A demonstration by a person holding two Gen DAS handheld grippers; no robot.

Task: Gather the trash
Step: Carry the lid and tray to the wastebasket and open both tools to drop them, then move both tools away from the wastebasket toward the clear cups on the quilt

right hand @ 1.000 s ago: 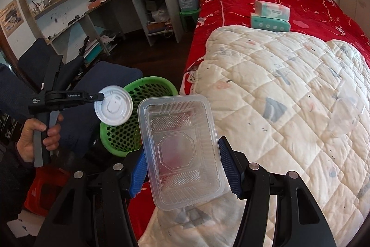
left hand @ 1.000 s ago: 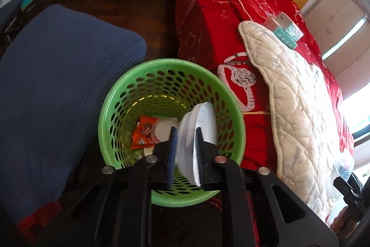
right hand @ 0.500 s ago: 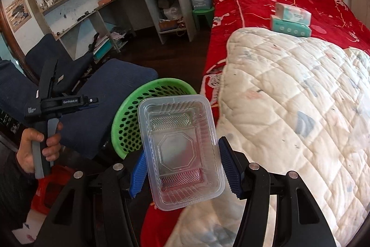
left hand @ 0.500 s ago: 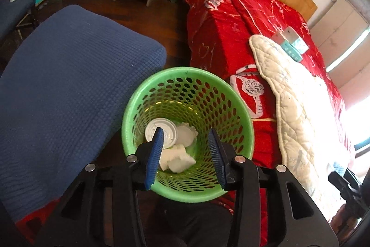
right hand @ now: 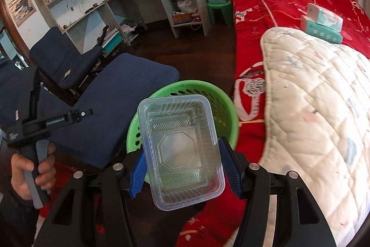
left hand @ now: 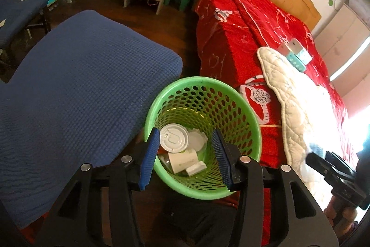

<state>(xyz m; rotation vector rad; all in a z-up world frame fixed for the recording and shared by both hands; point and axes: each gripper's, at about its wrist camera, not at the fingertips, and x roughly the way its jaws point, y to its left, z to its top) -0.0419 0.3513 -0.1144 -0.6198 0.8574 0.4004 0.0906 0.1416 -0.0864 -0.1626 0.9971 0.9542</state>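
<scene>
In the left wrist view, the left gripper (left hand: 183, 156) is opening with nothing between its fingers, low in the middle over the green basket (left hand: 251, 112). A white lid (left hand: 173, 137) is lying inside.

In the right wrist view, the right gripper (right hand: 182, 171) is pinching a clear plastic box (right hand: 180, 149) at the bottom middle, in front of the basket (right hand: 232, 117).

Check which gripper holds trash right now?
The right gripper: its fingers clamp the clear plastic container. The left gripper is opening, empty, over the green basket.

My two wrist cameras look steeply down past each claw; both share the green basket (left hand: 252, 122) (right hand: 231, 112) just ahead.
</scene>
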